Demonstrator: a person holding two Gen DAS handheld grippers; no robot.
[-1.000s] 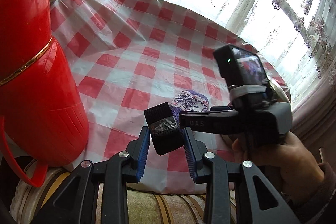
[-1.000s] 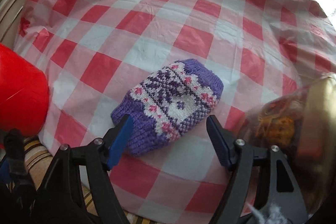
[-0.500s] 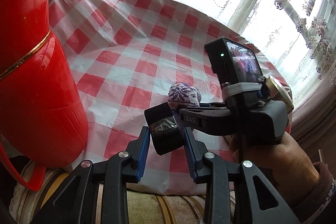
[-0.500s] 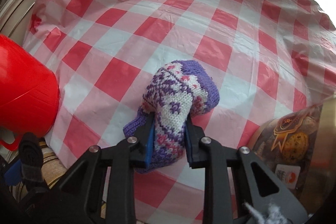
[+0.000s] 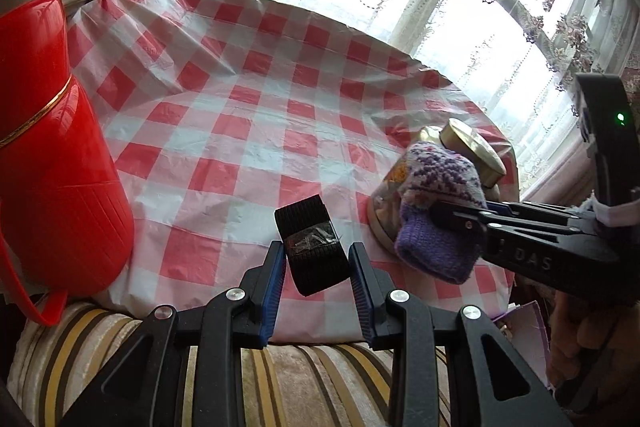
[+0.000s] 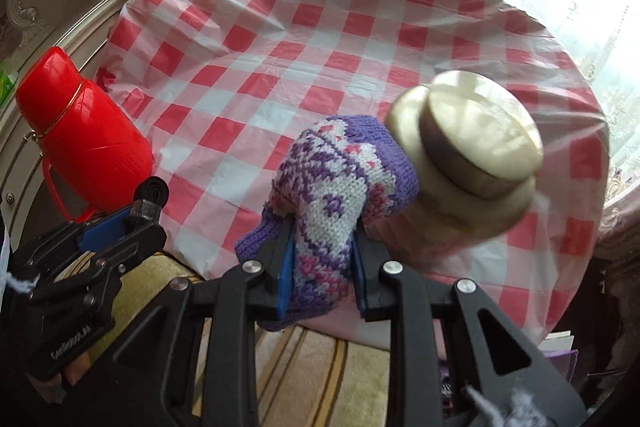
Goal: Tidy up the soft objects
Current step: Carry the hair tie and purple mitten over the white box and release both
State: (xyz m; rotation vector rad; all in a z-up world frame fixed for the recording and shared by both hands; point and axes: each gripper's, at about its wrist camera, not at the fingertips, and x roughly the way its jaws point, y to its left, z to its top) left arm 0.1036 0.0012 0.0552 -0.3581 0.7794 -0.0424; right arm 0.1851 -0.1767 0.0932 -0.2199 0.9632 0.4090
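Holding the knitted mitten (image 6: pixel 332 203) pinched in my right gripper (image 6: pixel 322 267), clear above the checked table (image 6: pixel 280 39), I had my left gripper (image 5: pixel 316 267) clamped on a black band (image 5: pixel 312 247), just left of the mitten's hanging cuff.

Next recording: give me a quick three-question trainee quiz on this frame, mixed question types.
1. True or false: the purple knitted piece lies flat on the checked tablecloth.
2. What is between the left gripper's jaws? A) black elastic band B) red flask C) jar lid
3. Fill in: the gold-lidded jar stands just behind the ____ gripper's load.

Key
1. False; the right gripper is clamped on it, clear of the cloth.
2. A, the black elastic band.
3. right
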